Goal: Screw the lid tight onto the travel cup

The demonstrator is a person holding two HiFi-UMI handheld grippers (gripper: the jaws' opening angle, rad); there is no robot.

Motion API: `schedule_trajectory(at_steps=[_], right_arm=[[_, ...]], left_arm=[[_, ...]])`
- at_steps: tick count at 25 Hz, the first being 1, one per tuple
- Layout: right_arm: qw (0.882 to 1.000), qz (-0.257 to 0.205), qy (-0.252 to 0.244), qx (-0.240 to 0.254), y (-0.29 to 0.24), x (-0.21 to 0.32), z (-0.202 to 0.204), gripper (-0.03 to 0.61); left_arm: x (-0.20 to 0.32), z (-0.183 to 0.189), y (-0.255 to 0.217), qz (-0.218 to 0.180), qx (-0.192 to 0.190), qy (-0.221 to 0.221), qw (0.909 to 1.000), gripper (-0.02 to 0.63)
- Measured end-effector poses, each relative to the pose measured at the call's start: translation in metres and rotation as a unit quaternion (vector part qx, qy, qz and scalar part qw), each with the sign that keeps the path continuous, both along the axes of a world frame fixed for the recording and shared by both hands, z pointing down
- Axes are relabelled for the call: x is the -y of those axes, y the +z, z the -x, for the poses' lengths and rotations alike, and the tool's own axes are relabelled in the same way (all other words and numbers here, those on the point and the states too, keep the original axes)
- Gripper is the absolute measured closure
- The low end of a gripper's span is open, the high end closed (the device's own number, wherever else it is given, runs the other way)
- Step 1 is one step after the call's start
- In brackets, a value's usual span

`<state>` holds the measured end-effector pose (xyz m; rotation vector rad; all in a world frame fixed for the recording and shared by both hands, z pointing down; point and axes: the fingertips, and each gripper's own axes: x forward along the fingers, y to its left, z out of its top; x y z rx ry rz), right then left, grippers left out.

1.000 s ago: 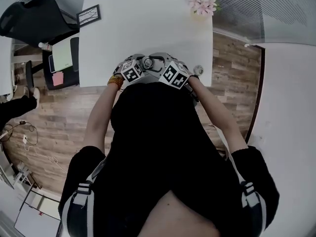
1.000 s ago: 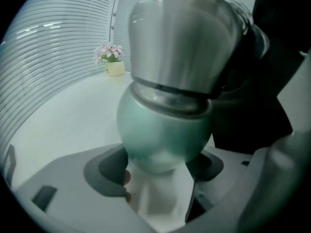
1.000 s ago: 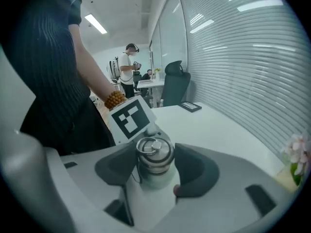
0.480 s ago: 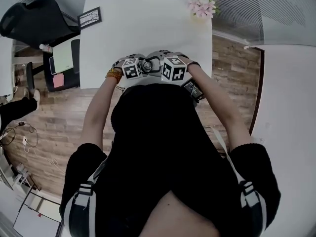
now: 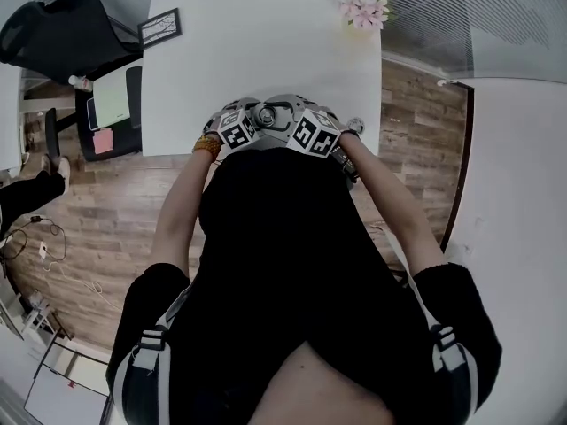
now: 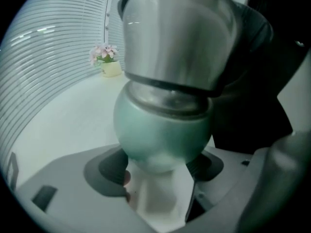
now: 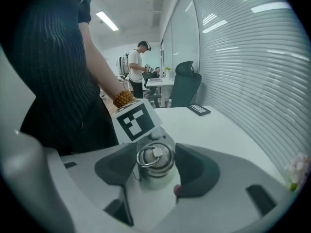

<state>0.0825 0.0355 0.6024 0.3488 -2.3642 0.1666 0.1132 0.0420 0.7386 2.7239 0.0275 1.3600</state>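
Observation:
The travel cup (image 6: 163, 130) has a pale green body and a silver lid (image 7: 154, 158) with a ring handle. In the head view it shows (image 5: 266, 113) at the white table's near edge, between the two marker cubes. My left gripper (image 6: 158, 171) is shut on the cup's rounded body, one dark pad on each side. My right gripper (image 7: 154, 173) is closed around the lid from the other side, with its pads (image 7: 194, 171) against the lid's rim. From above, the left gripper (image 5: 239, 127) and the right gripper (image 5: 310, 133) almost touch. My torso hides the cup's lower part there.
The white table (image 5: 266, 51) carries a pot of pink flowers (image 5: 363, 7) at its far right corner and a picture frame (image 5: 159, 29) at its far left. A black chair (image 5: 62, 25) stands to the left. A person (image 7: 138, 67) stands in the background.
The two marker cubes rocked slightly half a second ago and are back near where they were. Both grippers stay on the cup at the same spot.

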Motion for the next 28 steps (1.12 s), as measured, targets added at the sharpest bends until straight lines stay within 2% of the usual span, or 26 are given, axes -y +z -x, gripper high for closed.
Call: schedule_trajectory(at_steps=[3, 7, 9, 11, 14, 18, 24, 28], right_arm=[[0.998, -0.012, -0.063, -0.024, 0.001, -0.003, 0.001, 0.328], [0.985, -0.029, -0.155, -0.067, 0.003, -0.008, 0.004, 0.330], [0.979, -0.034, -0.181, -0.084, 0.003, -0.010, 0.004, 0.330], [0.978, -0.034, -0.187, -0.090, 0.003, -0.010, 0.004, 0.328], [0.986, -0.021, -0.149, -0.066, 0.000, -0.006, 0.003, 0.313], [0.998, 0.014, -0.058, 0.000, -0.019, 0.007, -0.013, 0.285], [0.998, 0.028, 0.010, 0.062, -0.043, 0.022, -0.028, 0.288], [0.990, 0.012, 0.064, 0.123, -0.074, 0.043, -0.031, 0.299]], left_arm=[[-0.001, 0.001, 0.001, 0.004, 0.015, 0.027, 0.9995, 0.247], [-0.003, 0.003, 0.002, 0.004, 0.040, 0.075, 0.9964, 0.247], [-0.002, 0.004, 0.002, 0.003, 0.043, 0.082, 0.9957, 0.247], [-0.003, 0.004, 0.001, 0.005, 0.038, 0.076, 0.9963, 0.247], [-0.002, 0.006, 0.000, 0.001, 0.024, 0.052, 0.9983, 0.245], [0.005, 0.017, -0.012, -0.012, -0.004, 0.014, 0.9998, 0.245], [0.020, 0.042, -0.057, -0.017, -0.049, -0.024, 0.9984, 0.245], [0.042, 0.050, -0.114, -0.029, -0.125, -0.071, 0.9892, 0.247]])
